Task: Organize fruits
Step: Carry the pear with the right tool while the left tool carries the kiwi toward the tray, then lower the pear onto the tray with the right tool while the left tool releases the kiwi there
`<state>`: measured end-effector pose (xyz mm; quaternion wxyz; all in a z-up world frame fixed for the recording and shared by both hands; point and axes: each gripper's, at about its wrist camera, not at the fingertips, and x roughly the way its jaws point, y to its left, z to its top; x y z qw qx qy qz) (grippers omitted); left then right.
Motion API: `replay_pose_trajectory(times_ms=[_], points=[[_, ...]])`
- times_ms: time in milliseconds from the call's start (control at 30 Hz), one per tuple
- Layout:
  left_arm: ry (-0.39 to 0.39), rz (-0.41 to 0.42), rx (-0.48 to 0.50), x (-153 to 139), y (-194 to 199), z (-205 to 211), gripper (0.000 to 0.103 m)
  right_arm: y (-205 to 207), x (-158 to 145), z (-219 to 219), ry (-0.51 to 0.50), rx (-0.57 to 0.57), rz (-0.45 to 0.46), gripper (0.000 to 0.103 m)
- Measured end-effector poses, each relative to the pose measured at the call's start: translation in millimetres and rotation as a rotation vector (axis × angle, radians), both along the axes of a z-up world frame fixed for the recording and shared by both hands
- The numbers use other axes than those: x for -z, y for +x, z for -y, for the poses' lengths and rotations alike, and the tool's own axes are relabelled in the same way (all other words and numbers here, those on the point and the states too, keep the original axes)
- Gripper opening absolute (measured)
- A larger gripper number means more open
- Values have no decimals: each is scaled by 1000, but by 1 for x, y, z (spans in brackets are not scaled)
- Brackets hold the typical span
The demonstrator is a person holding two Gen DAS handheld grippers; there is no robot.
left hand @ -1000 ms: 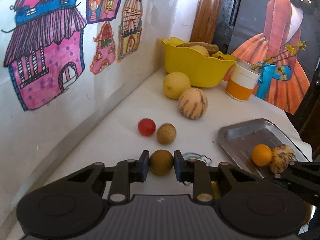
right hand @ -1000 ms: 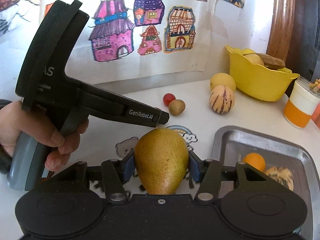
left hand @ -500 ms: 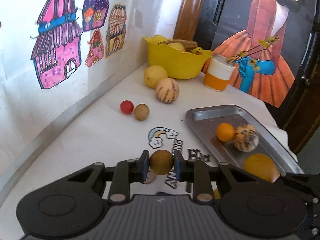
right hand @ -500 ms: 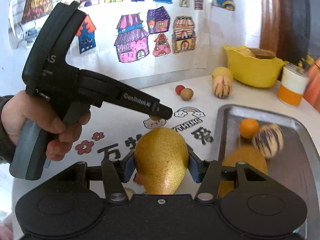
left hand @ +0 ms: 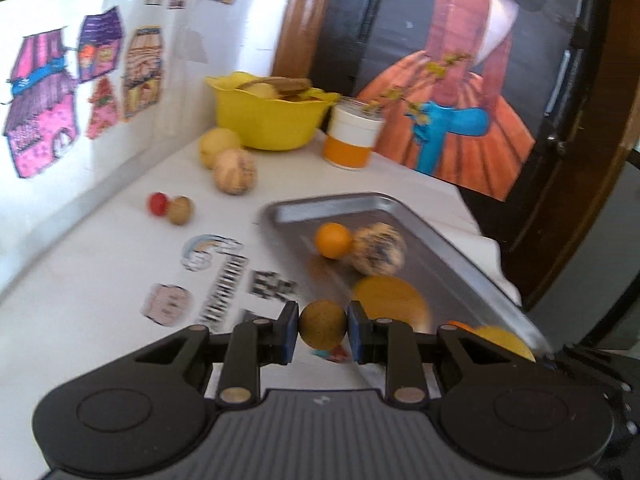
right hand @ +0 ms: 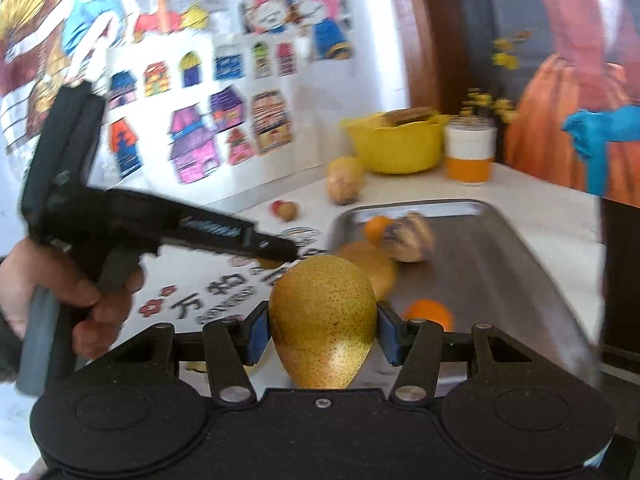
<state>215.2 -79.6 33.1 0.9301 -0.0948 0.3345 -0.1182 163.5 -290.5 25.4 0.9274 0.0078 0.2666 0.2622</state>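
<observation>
My left gripper (left hand: 322,330) is shut on a small round brown fruit (left hand: 322,325), held above the table near the near-left corner of the metal tray (left hand: 452,248). My right gripper (right hand: 322,330) is shut on a large yellow-green pear (right hand: 322,320), held over the tray's (right hand: 500,264) near end. The tray holds an orange (left hand: 333,240), a striped melon (left hand: 378,254) and a large yellow-orange fruit (left hand: 390,304). The left gripper's body (right hand: 160,228) shows in the right wrist view, to the left of the pear.
On the white table (left hand: 100,280) lie a red fruit (left hand: 157,203), a brown fruit (left hand: 180,210), a striped melon (left hand: 234,171) and a yellow fruit (left hand: 218,146). A yellow bowl (left hand: 272,120) and an orange-white cup (left hand: 352,138) stand at the back. The wall is left.
Both grippers have pulled back and swung right toward the tray, each still holding its fruit. The right gripper with the pear has moved over the tray's near end.
</observation>
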Motion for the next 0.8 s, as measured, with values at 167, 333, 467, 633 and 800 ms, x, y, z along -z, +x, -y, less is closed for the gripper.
replay_pose_trajectory(times_ms=[167, 333, 467, 633, 800], points=[[-30, -19, 64, 7, -13, 33, 28, -1, 7, 36, 5, 113, -10, 56], [-31, -36, 97, 13, -18, 57, 28, 0, 16, 58, 18, 171, -23, 56], [-5, -43, 114, 17, -19, 68, 28, 1, 21, 63, 45, 189, -20, 56], [42, -40, 116, 21, -21, 76, 28, 8, 24, 63, 54, 201, -20, 56], [47, -61, 105, 26, -20, 74, 28, 16, 27, 60, 54, 202, -34, 56]])
